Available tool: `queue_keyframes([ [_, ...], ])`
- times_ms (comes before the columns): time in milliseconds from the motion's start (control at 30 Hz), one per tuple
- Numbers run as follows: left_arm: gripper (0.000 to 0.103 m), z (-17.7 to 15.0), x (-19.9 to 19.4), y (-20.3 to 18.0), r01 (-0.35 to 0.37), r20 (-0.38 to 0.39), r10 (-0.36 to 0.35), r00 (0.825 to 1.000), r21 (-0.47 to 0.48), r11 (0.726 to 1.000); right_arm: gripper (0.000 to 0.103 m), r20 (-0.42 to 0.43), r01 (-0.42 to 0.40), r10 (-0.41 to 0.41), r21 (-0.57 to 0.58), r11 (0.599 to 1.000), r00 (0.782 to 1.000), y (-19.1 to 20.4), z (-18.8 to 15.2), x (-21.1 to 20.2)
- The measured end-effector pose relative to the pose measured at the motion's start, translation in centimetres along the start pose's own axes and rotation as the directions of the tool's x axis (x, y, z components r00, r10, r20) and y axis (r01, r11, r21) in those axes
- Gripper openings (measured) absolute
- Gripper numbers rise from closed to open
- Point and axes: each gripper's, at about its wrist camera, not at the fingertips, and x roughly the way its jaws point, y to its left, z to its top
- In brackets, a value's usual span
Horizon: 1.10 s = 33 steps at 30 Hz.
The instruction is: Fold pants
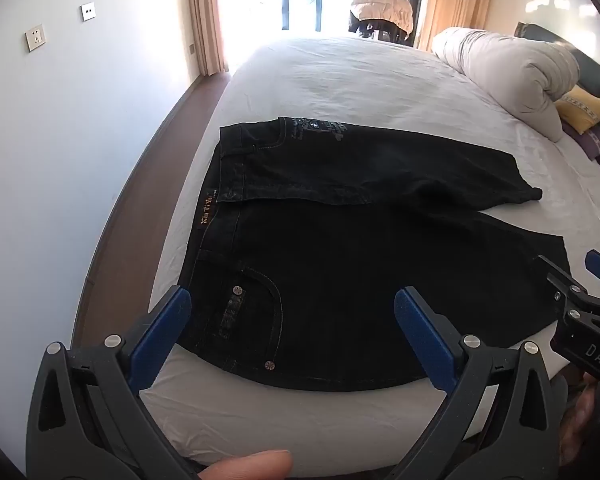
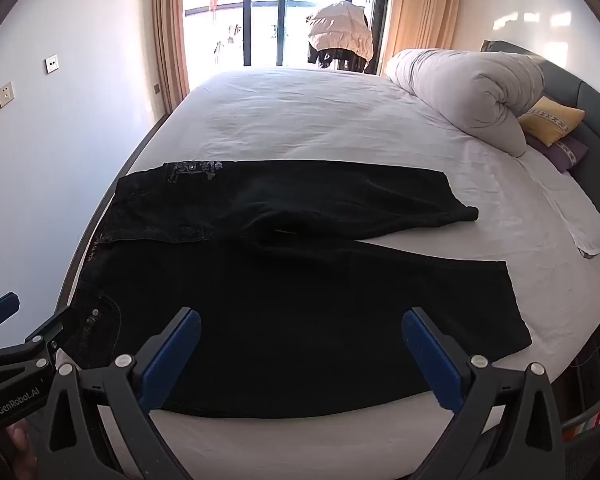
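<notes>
Dark denim pants lie flat on the white bed, waistband at the left, both legs running to the right. The far leg lies slightly apart from the near leg. My left gripper hovers open above the near pocket and hip, nothing between its blue pads. Open too, my right gripper hangs over the near leg, empty. In the left wrist view, the right gripper shows at the right edge. The left gripper appears at the lower left of the right wrist view.
A rolled white duvet and yellow pillow lie at the bed's far right. A padded jacket hangs by the window beyond the bed. The wall and floor strip run along the left. A thumb shows at the bottom.
</notes>
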Motion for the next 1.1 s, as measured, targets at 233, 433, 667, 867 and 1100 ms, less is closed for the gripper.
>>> queue_keyframes([
  [233, 0.103, 0.0, -0.1, 0.5, -0.008, 0.008, 0.008, 1.000, 0.020, 1.000, 0.103, 0.000, 0.004, -0.004, -0.002, 1.000, 1.000, -0.2, 0.3, 0.1],
  [433, 0.103, -0.5, 0.3, -0.5, -0.005, -0.007, 0.006, 1.000, 0.021, 1.000, 0.103, 0.003, 0.002, -0.002, 0.001, 1.000, 1.000, -0.3, 0.5, 0.0],
  [667, 0.103, -0.7, 0.3, -0.7, -0.007, -0.011, 0.007, 1.000, 0.021, 1.000, 0.103, -0.005, -0.004, 0.004, -0.002, 1.000, 1.000, -0.1, -0.5, 0.3],
  [867, 0.103, -0.7, 0.3, -0.7, -0.006, -0.011, 0.006, 1.000, 0.021, 1.000, 0.103, -0.013, -0.007, 0.007, 0.002, 1.000, 1.000, -0.4, -0.3, 0.5],
  [1100, 0.103, -0.7, 0.3, -0.7, -0.007, -0.011, 0.007, 1.000, 0.019, 1.000, 0.103, -0.016, -0.009, 0.009, 0.002, 1.000, 1.000, -0.2, -0.4, 0.7],
])
